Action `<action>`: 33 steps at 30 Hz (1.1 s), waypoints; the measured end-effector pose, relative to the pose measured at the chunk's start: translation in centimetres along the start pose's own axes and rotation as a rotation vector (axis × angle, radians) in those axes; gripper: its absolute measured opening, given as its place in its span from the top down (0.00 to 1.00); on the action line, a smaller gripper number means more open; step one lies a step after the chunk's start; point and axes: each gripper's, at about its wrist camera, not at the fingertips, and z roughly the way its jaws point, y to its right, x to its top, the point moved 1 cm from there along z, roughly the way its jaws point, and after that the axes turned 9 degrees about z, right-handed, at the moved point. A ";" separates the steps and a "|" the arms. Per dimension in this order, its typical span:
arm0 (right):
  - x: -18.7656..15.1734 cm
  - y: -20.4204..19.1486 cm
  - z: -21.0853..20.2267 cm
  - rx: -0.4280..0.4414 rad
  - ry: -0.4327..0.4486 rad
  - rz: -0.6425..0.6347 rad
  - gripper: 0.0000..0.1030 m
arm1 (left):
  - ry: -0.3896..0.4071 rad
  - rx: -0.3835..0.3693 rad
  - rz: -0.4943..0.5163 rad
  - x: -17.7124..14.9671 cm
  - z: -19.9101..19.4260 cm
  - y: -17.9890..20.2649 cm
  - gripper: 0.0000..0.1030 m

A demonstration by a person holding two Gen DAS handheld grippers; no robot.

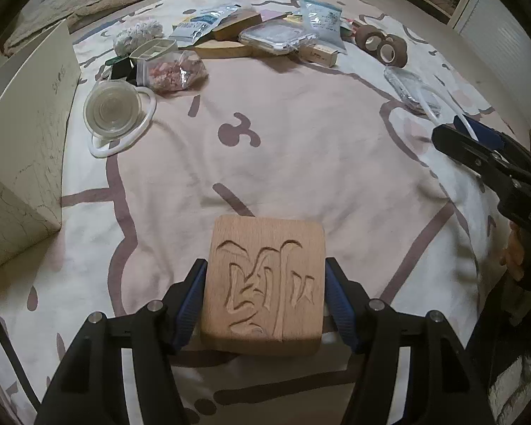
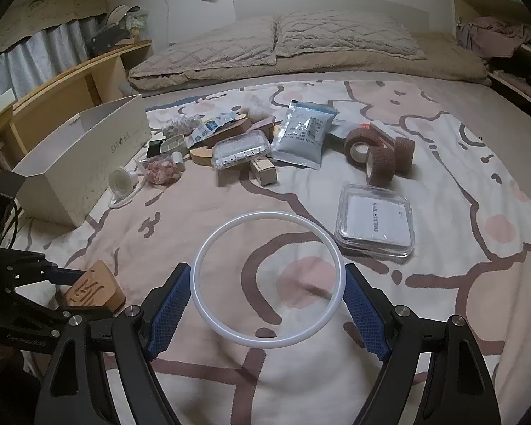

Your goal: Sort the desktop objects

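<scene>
My left gripper [image 1: 265,283] is shut on a carved wooden block [image 1: 265,279] and holds it above the pink-and-white blanket. The block also shows in the right wrist view [image 2: 93,288] at the lower left. My right gripper [image 2: 267,285] is shut on a white silicone ring [image 2: 230,225], holding it by its two sides above the blanket. In the left wrist view the right gripper [image 1: 470,138] is at the right edge with the ring's white edge [image 1: 439,102] between its fingers.
An open white cardboard box [image 2: 99,148] stands at the left. Far ahead lies a pile: a clear cup [image 1: 111,109] on another ring, a bag of pink bits [image 1: 171,72], foil pouches [image 2: 302,132], clear cases [image 2: 375,221], brown tape rolls [image 2: 380,163].
</scene>
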 end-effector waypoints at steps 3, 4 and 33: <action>0.3 -0.3 -0.2 0.003 0.008 -0.007 0.18 | 0.024 0.007 0.008 0.3 -0.6 0.1 0.38; 0.4 -0.4 -0.3 0.004 0.011 -0.010 0.18 | 0.033 0.008 0.009 0.4 -0.9 0.0 0.38; 9.2 -8.7 -1.8 0.144 0.115 -0.123 0.18 | 0.323 0.104 -0.171 5.2 -11.9 -8.6 0.38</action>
